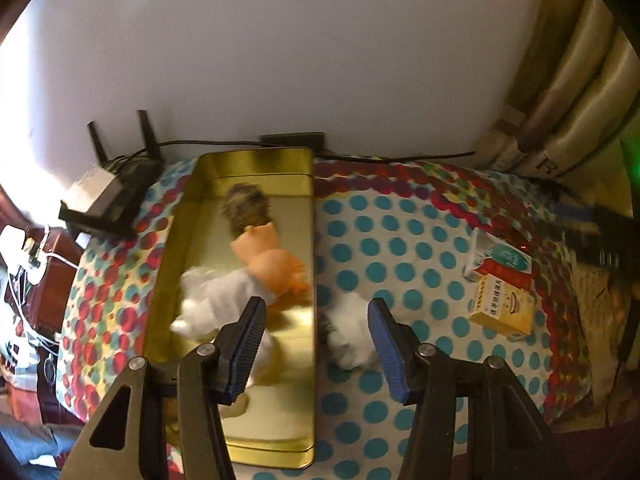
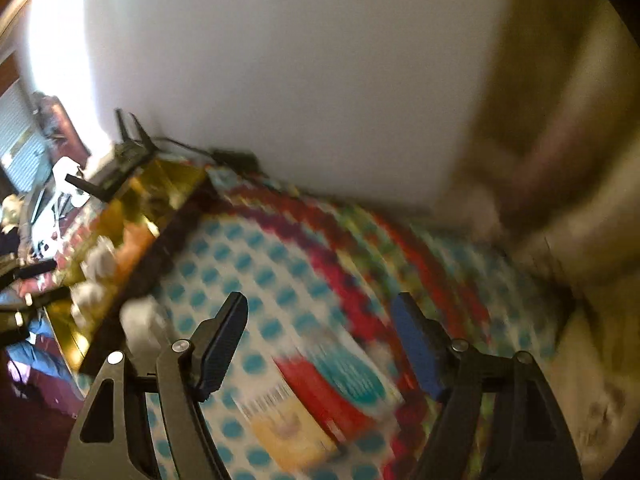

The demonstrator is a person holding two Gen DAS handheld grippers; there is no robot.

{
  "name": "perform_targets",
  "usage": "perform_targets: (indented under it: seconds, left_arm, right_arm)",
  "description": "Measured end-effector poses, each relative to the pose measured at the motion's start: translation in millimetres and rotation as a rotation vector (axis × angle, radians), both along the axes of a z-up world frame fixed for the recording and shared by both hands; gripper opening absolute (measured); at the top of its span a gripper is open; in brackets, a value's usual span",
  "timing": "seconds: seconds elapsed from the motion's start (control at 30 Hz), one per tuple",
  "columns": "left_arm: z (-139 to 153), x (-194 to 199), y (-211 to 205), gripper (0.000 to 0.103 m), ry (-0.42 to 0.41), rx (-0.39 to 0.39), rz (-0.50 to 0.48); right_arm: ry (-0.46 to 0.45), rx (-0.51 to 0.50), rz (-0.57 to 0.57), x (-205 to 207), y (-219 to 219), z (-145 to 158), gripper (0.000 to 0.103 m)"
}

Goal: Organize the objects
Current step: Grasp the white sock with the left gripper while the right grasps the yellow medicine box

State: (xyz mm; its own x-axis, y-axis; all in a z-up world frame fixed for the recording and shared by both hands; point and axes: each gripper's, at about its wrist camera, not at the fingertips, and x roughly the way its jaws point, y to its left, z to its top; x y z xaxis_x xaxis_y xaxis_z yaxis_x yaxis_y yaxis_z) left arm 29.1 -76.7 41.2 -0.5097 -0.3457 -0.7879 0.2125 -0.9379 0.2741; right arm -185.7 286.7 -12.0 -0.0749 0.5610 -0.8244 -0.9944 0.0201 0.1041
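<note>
A gold tin box (image 1: pixel 256 160) lies open on the dotted cloth (image 1: pixel 400 240). Inside it lie a doll (image 1: pixel 268 256) with brown hair and a white plush toy (image 1: pixel 212 300). A small white fluffy toy (image 1: pixel 352 328) lies on the cloth just right of the tin. My left gripper (image 1: pixel 316 320) is open, above the tin's right wall, with the fluffy toy near its right finger. Two small boxes, a red-and-teal one (image 1: pixel 502 260) and a yellow one (image 1: pixel 504 308), lie to the right. My right gripper (image 2: pixel 320 320) is open above these boxes (image 2: pixel 320 392); this view is blurred.
A black router (image 1: pixel 116 196) with antennas and a white adapter stand at the back left by the wall. A black cable (image 1: pixel 400 156) runs along the wall. Curtains (image 1: pixel 572 92) hang at the right. Chargers and cords (image 1: pixel 24 256) lie off the table's left edge.
</note>
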Motion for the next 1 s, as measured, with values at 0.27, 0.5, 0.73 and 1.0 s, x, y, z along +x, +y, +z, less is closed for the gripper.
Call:
perform_targets:
  seconds: [0.27, 0.5, 0.73, 1.0]
  left_arm:
    - [-14.8, -15.9, 4.5, 0.054, -0.040, 0.041, 0.006]
    - [-22.0, -14.7, 5.4, 0.054, -0.059, 0.050, 0.037]
    - [-27.4, -7.1, -4.5, 0.054, -0.064, 0.093, 0.129]
    - [-32.7, -5.9, -4.5, 0.054, -0.064, 0.102, 0.180]
  right_arm:
    - [-0.001, -0.110, 0.122, -20.9, -47.9, -44.4, 0.062]
    - [-0.017, -0.161, 0.238, -38.1, -46.6, -68.3, 0.059]
    - [-0.007, -0.187, 0.288, -41.3, -38.6, -83.4, 0.062]
    - [-0.012, -0.208, 0.373, -63.1, -43.0, -86.7, 0.059]
